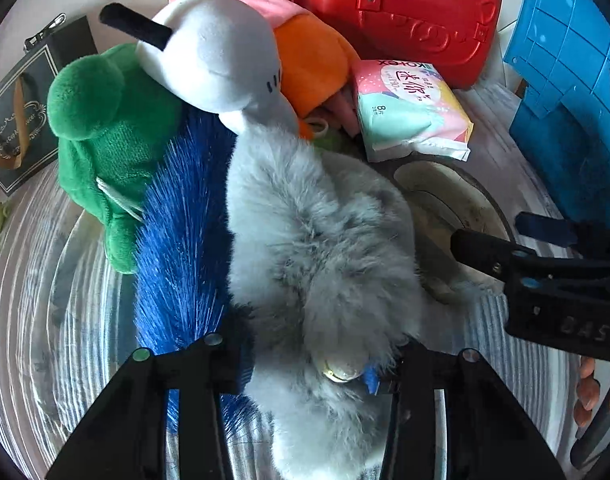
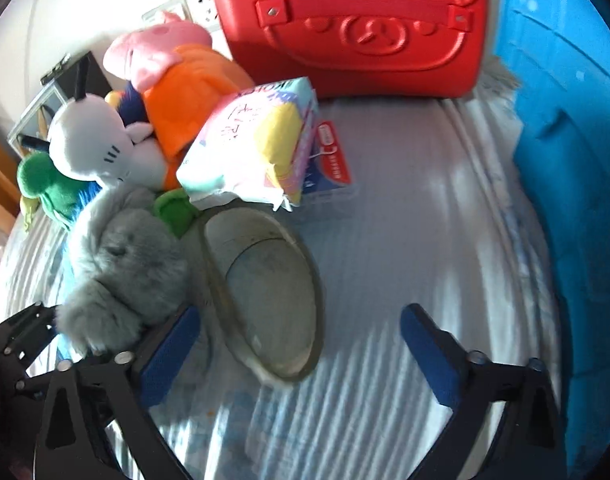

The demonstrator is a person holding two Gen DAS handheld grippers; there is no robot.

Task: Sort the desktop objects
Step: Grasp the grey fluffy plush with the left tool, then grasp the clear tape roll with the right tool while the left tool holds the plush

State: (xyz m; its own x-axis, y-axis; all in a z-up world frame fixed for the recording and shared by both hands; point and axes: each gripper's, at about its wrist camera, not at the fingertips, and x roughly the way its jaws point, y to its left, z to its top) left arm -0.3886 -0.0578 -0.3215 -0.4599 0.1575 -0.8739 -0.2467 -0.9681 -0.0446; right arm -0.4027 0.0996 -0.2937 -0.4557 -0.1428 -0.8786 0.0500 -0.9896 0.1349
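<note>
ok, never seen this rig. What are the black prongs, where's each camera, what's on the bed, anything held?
No robot: a person holds hand tongs, one per hand, each with a fisheye camera looking along its fingers. The left view shows the left tongs closed around a grey furry plush. The right view shows the right tongs, blue-padded, open over a worn slipper, not gripping it. On the striped cloth: a white plush, green plush, pink pig plush, Kotex pack, red case and blue crate.

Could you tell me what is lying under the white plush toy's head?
The white plush toy rests on a green plush and blue fur. An orange plush sits behind. Anything deeper is covered.
</note>
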